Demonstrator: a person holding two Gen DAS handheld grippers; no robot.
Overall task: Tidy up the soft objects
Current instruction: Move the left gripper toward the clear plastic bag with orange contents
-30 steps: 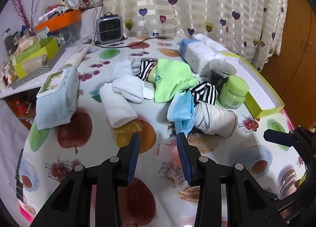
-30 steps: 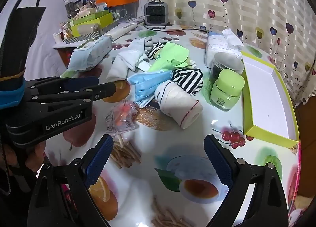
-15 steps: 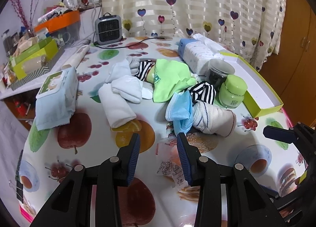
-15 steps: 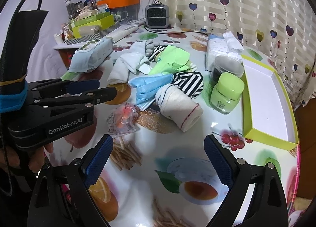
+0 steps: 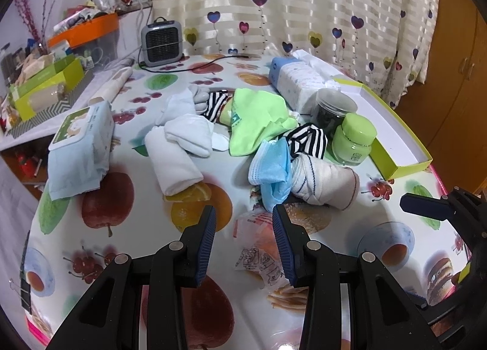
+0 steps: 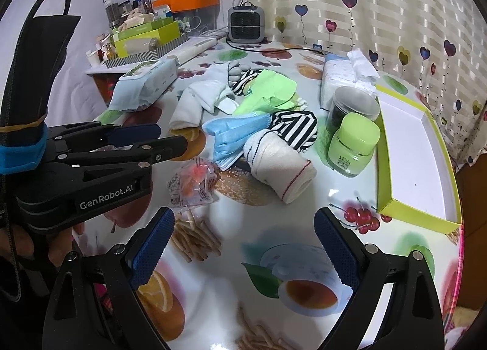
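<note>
- The left gripper [image 5: 243, 237] hangs low over the table [image 5: 100, 246] with its jaws partly apart and nothing between them; a crinkly clear wrapper [image 5: 258, 246] lies on the cloth just beneath the gap.
- The right gripper [image 6: 243, 246] is spread wide and empty above a bare patch of table.
- Just ahead of the left gripper lies the heap of soft things: a blue face mask [image 5: 271, 167] draped against a rolled white sock [image 5: 322, 179], with a striped sock [image 5: 307, 140] and a green cloth [image 5: 258, 119] behind.
- A folded white towel [image 5: 173, 161] and a white sock [image 5: 188, 134] sit to the left of the heap.
- All of this should be light, limp and not fragile. I would pinch a thick fold or the roll's middle, since a thin edge may slip free.
- The mask touches the roll, so lifting one may drag the other.
- The green jar [image 5: 353, 140] and dark jar [image 5: 331, 109] stand close beside the striped sock; the open box [image 5: 401, 137] lies just beyond them.
</note>
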